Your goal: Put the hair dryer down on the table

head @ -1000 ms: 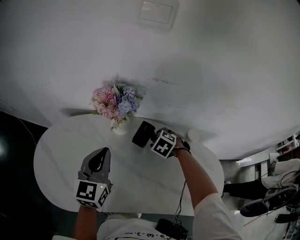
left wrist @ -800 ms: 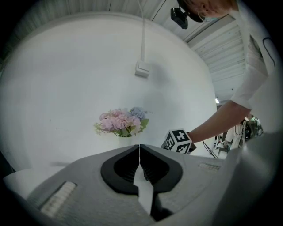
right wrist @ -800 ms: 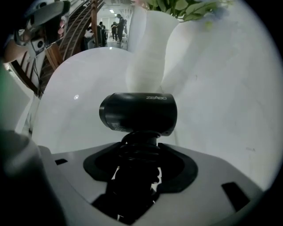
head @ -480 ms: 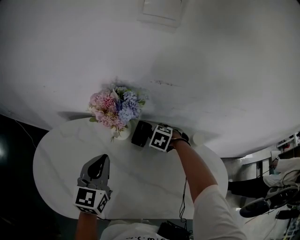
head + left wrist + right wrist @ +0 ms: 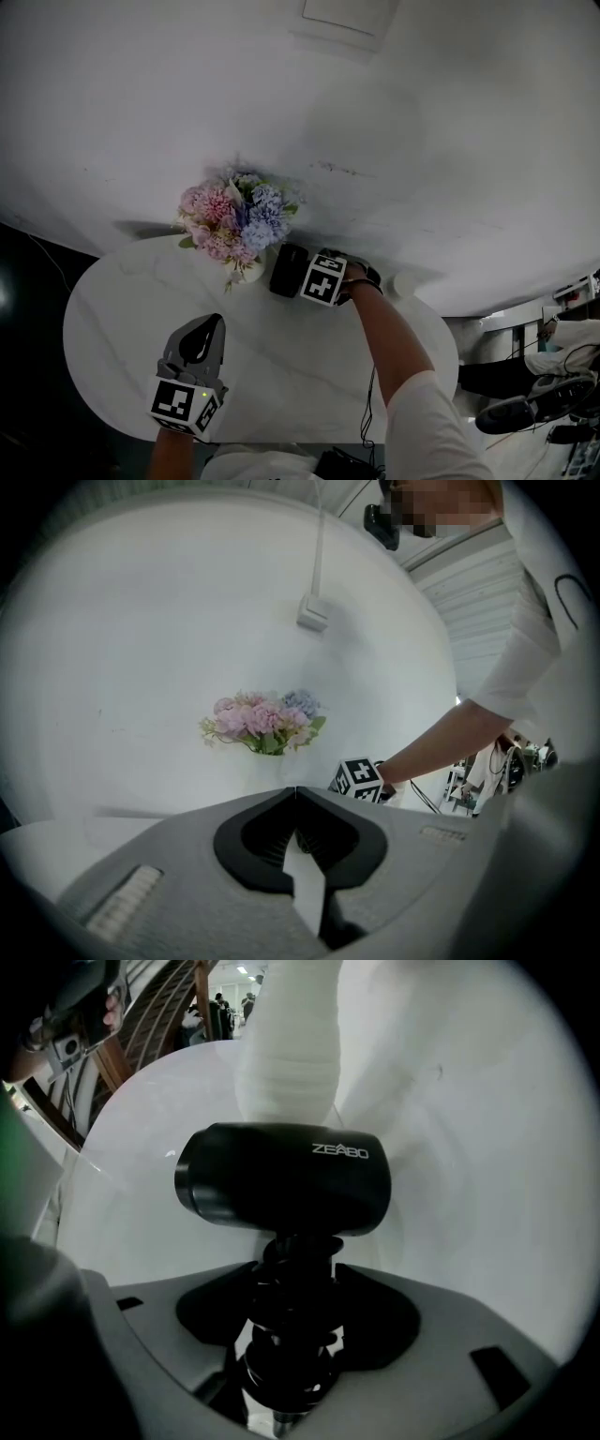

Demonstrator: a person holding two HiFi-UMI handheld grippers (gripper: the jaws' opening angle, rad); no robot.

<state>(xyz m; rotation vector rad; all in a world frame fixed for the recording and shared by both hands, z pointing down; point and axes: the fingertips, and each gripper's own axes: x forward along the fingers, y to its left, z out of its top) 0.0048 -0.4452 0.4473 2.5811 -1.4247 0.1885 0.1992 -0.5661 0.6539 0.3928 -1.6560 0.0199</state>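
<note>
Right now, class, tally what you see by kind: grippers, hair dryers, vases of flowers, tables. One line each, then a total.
Grippers: 2, the left gripper and the right gripper
Hair dryer: 1
Vase of flowers: 1
Table: 1
Total: 5

Flat, dim light fills my head view: the pale grey wall (image 5: 450, 141) is evenly lit, the lower-left corner falls to near black, and the pink-and-blue flower bunch (image 5: 236, 211) throws a soft shadow leftward at the far edge of the white oval table (image 5: 122, 291). Both gripper views curve into dark fisheye rims. My right gripper view shows the glossy black hair dryer (image 5: 281, 1185) sharp, its handle lost in shadow.
</note>
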